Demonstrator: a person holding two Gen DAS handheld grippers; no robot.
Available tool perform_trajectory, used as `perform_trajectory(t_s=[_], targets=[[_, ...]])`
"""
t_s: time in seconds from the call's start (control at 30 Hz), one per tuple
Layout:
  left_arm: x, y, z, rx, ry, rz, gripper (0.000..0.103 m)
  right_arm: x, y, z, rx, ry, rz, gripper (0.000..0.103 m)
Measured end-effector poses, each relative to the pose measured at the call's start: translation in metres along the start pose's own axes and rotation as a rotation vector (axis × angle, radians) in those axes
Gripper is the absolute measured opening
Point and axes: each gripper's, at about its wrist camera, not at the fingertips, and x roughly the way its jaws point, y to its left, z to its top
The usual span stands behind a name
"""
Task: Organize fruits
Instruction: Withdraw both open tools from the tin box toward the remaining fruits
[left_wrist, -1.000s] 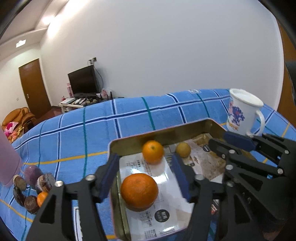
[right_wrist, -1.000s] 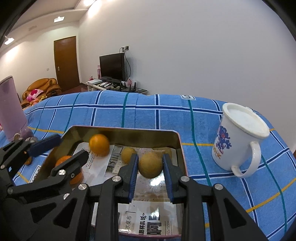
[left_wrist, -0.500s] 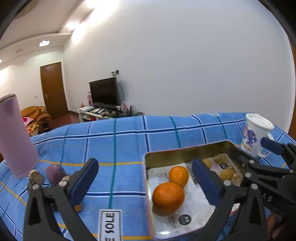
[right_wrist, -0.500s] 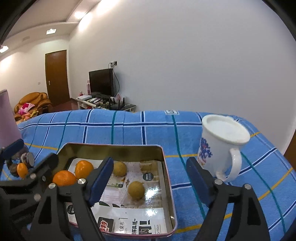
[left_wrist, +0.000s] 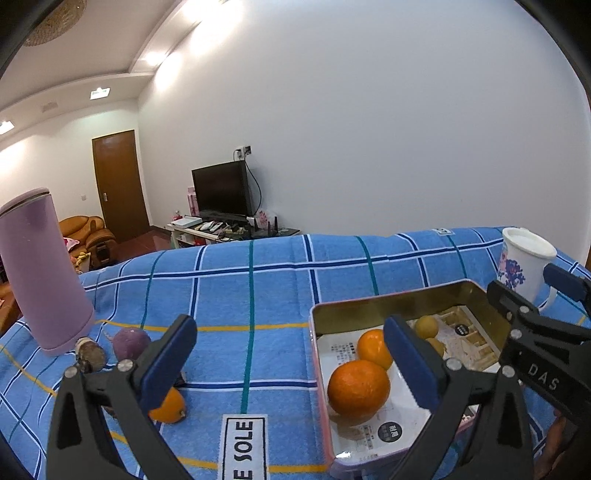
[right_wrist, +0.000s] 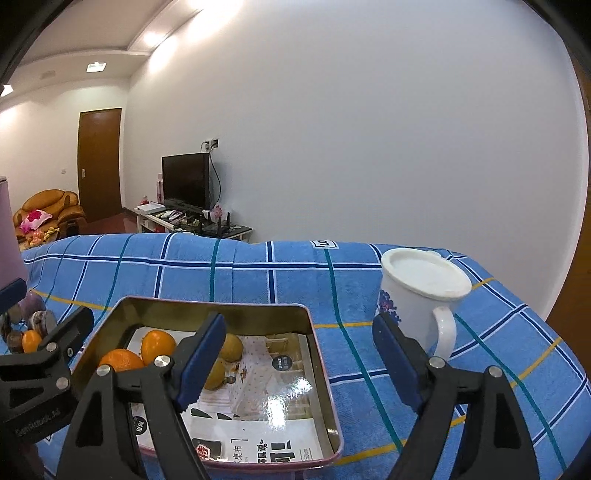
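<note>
Blue checked cloth (left_wrist: 258, 295) covers the whole work surface. Seen from the left wrist, a lilac tumbler (left_wrist: 40, 269) stands upright at nine o'clock, with a purple fruit (left_wrist: 127, 341) and a brown one (left_wrist: 90, 356) just beside its foot. At seven o'clock a small orange (left_wrist: 168, 406) lies loose on the cloth, partly behind a blue pad. The left gripper (left_wrist: 291, 365) stands spread wide and grips nothing. At four o'clock sits the metal tin (left_wrist: 388, 304), lined with printed paper; a large orange (left_wrist: 358, 386) lies at its near end, touching a second orange (left_wrist: 373, 347) behind it, and two small yellowish fruits (left_wrist: 426, 325) lie further right. A white mug (left_wrist: 522, 262) stands at three o'clock, beyond the tin. From the right wrist, the right gripper (right_wrist: 299, 354) is parted too, empty, its left pad over the tin and its right pad in front of the mug's handle.
</note>
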Motion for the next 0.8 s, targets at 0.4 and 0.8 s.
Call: perform_trajectory(t_s=[0.4, 0.8], targets=[[0.0, 0.013, -0.003, -0.032, 0.03, 0.002, 0.103, -0.006, 0.007, -0.003, -0.01, -0.005, -0.011, 0.082], [-0.008, 0.023, -0.007, 0.086, 0.009, 0.071, 0.103, -0.015, 0.005, -0.004, 0.035, -0.051, 0.008, 0.082]])
